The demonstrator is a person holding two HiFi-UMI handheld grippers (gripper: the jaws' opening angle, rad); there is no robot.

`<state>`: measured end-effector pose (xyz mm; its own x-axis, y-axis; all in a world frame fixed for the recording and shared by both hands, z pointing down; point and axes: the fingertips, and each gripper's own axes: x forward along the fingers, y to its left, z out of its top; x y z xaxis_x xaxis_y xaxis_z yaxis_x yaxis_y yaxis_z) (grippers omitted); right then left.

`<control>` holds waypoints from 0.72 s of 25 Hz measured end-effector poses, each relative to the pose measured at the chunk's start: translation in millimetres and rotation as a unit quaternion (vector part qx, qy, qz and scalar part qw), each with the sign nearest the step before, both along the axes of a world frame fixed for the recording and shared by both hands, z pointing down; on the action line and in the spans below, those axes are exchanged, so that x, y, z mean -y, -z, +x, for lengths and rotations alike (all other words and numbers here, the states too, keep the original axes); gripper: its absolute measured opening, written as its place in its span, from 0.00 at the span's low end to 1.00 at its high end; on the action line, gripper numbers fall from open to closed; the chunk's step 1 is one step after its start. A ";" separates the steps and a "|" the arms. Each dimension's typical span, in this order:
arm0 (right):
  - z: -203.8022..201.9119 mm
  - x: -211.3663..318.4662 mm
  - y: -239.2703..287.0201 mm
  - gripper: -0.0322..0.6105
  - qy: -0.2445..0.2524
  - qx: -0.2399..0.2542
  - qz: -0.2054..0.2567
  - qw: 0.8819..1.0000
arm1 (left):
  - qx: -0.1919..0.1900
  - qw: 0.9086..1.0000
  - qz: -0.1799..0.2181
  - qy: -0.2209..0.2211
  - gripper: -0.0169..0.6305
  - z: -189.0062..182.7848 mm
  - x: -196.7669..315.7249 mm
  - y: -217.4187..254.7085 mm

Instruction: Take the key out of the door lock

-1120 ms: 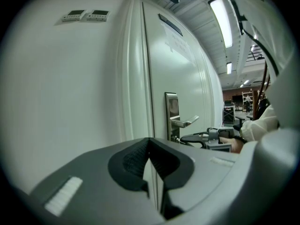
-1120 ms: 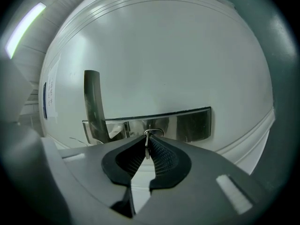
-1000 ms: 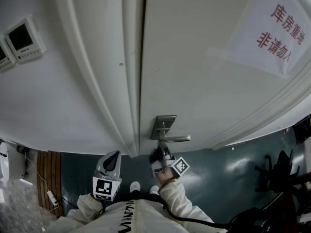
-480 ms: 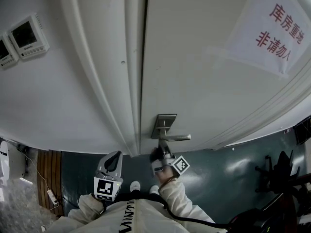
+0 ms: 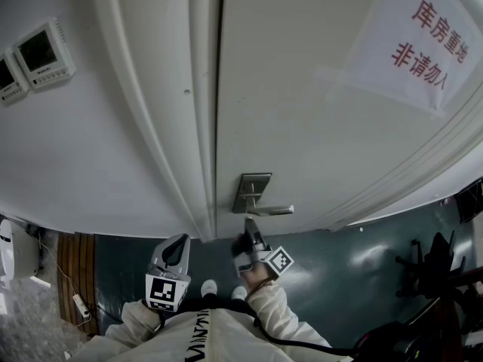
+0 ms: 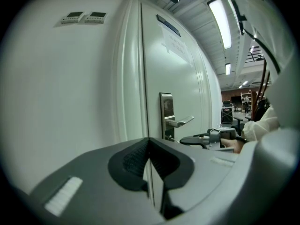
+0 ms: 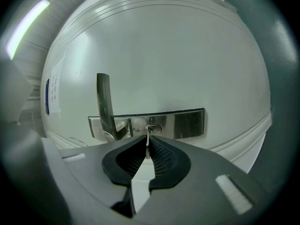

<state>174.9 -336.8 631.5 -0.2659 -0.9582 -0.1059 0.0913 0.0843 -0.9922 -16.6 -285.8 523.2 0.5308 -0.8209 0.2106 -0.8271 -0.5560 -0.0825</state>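
A thin silver key [image 7: 148, 143] sticks out of the keyhole [image 7: 153, 129] in the steel lock plate [image 7: 183, 123], beside the lever handle [image 7: 105, 107]. My right gripper [image 7: 147, 146] is shut on the key's head, its black pads pressed against both flat sides. In the head view the right gripper [image 5: 248, 225] points up at the lock plate [image 5: 253, 187] just under the handle [image 5: 270, 210] of the white door [image 5: 317, 127]. My left gripper [image 5: 178, 243] hangs lower left, apart from the door; its jaws [image 6: 149, 143] are shut with nothing between them.
A paper sign [image 5: 419, 45] with red characters is taped high on the door. Two wall control panels [image 5: 39, 54] sit left of the door frame [image 5: 198, 111]. A power strip [image 5: 79, 305] lies on the floor at left; dark chairs [image 5: 441, 266] stand at right.
The head view has shifted slightly. My right gripper stays at the lock on the key, perhaps drawn back a little. The left gripper has not moved.
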 end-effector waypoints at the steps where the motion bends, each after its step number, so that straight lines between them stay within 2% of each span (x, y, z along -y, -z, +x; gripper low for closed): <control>1: -0.2 -3.3 0.2 0.09 0.003 -0.003 0.001 1.000 | 0.000 1.000 0.000 -0.001 0.02 1.1 -0.2 -0.6; 9: 3.4 -33.1 -5.5 0.09 0.013 -0.046 -0.012 0.999 | -0.001 1.000 0.003 -0.018 0.02 19.6 -1.3 0.3; 18: 15.7 -60.5 8.8 0.09 0.039 -0.180 -0.008 0.983 | -0.003 1.000 0.003 -0.021 0.02 25.6 -1.6 -0.4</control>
<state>190.6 -276.4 622.7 -0.3562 -0.9341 0.0242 -0.2599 0.0742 -0.9628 9.0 -284.2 523.6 0.5653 -0.7994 0.2033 -0.8039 -0.5891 -0.0811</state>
